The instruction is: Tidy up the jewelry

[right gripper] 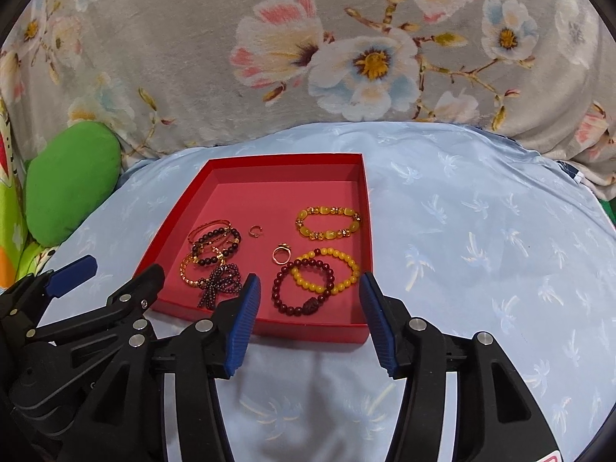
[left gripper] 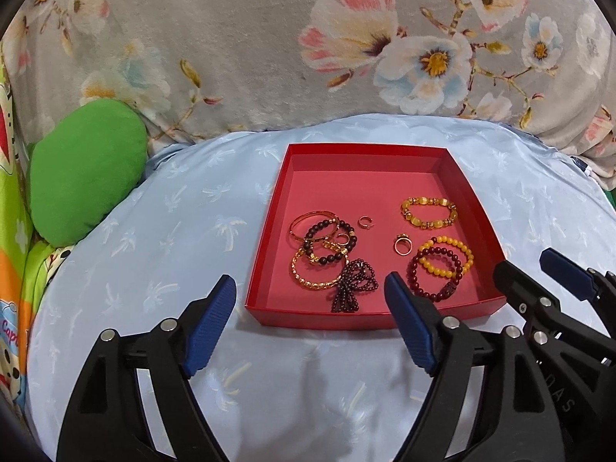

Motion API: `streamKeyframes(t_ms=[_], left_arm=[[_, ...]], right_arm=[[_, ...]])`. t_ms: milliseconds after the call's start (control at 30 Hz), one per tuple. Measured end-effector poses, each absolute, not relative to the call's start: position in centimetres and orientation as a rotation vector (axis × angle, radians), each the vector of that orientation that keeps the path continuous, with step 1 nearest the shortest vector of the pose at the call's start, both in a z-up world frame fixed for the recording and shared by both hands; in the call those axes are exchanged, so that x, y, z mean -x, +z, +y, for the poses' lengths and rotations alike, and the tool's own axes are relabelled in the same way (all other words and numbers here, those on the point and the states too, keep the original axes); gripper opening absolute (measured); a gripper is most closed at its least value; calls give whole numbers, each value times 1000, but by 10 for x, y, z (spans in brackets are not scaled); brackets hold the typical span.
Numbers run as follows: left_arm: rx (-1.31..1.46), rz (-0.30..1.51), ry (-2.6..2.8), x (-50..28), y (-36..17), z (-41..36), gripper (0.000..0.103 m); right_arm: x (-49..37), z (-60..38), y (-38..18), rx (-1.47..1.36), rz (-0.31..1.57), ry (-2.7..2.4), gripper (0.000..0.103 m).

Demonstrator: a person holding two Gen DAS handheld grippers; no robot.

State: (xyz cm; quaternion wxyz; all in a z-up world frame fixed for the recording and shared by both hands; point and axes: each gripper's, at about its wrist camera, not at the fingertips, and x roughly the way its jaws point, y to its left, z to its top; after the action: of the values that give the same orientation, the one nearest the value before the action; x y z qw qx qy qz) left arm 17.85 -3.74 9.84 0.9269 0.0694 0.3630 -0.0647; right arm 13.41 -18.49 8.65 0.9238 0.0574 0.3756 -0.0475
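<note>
Left gripper (left gripper: 310,302) spread wide, empty, poised at the near edge of the red tray (left gripper: 269,231) on the blue cloth (left gripper: 154,231). Right gripper (right gripper: 308,306) likewise wide and empty, just short of the tray's near wall.

All jewelry inside the tray, taken left to right:

Tangle at the left: gold bangles (left gripper: 313,227) overlapped by a dark bead bracelet (left gripper: 329,242). Bangles probably stiff, smooth, apt to slip; best pinched across the band at a free arc, lifted slowly since the pieces look interlocked.

Bead bow (left gripper: 346,287) near the front wall: likely limp and light; best taken at the knot.

Small open ring (left gripper: 364,222) and gold ring (left gripper: 402,245), apart on bare floor: tiny, hard, likely to skid or pop out; narrow, square pinch called for.

Right side: yellow stone bracelet (left gripper: 429,213) alone toward the back; yellow bead bracelet (left gripper: 446,256) overlapped by a dark red one (left gripper: 435,275) in front. Probably elastic, floppy, moderately light; pinch one strand where no other crosses it, else both may come up together.
</note>
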Motion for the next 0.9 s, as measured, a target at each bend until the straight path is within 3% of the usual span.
streamKeyframes(t_ms=[167,500,900], left_arm=[[-142,746,-121,-175,99,-35,86],[-136,749,-101,-167,98,-31,91],[-129,752,-78,-161,98,-29,92]], right_arm=[[-129,-191,89,-126,750,-119,63],[-119,-196,89,-129,737,-144,75],[-110,-193,88,-106,741,-141,76]])
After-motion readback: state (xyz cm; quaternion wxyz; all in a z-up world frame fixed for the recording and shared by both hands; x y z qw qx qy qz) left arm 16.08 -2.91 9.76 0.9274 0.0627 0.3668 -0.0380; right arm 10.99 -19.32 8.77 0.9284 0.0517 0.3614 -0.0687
